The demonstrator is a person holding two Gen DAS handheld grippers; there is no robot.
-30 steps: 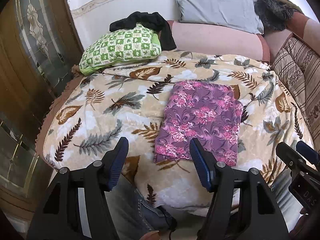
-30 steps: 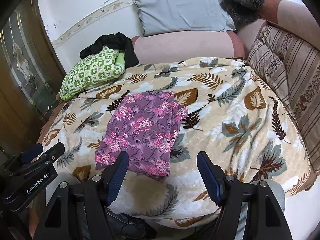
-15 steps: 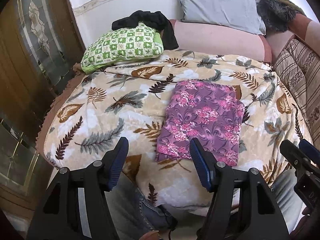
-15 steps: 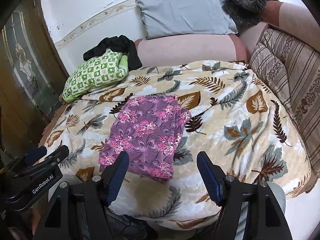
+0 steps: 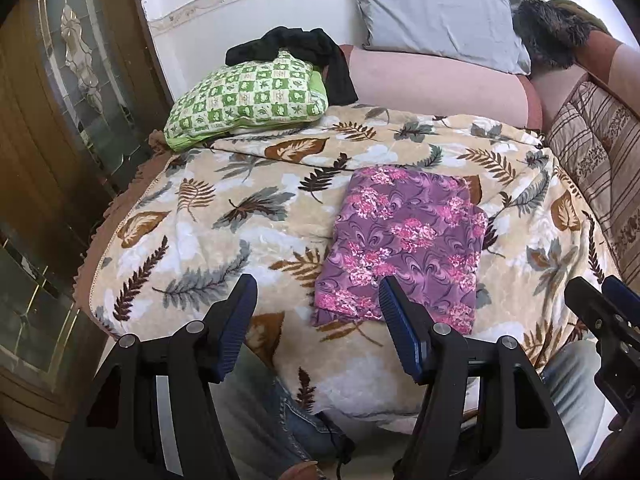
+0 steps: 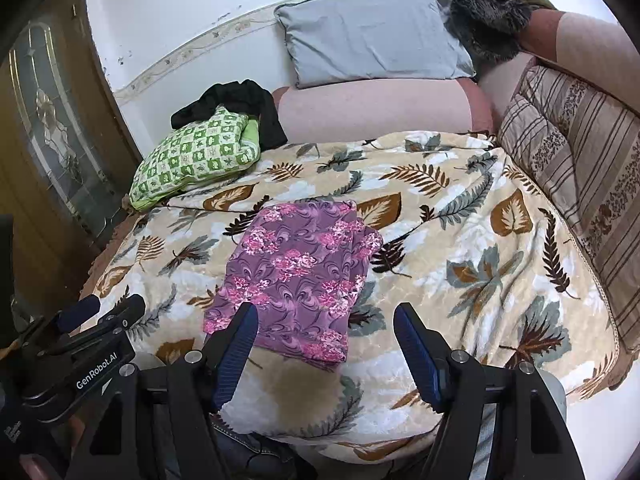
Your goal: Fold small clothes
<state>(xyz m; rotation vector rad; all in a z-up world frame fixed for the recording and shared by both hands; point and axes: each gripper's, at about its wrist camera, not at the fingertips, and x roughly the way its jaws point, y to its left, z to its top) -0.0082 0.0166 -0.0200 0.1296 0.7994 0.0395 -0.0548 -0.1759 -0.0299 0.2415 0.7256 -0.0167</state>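
White wall (image 6: 180,12) with patterned border, wooden door (image 5: 52,128) with leaded glass at left, bed under leaf-print blanket (image 6: 460,248), grey pillow (image 6: 372,36), daylight.

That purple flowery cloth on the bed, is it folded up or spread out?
Folded. The purple floral cloth lies as a compact rectangle on the leaf-print blanket, with layered edges showing at its right side.

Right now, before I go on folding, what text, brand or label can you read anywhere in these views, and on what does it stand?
"GenRobot.AI": white print on the black body of the left gripper, seen from the right wrist view.
Small white marks lower on that same body: too small to read.
Purple floral cloth, leaf-print blanket, pillows: no writing visible.
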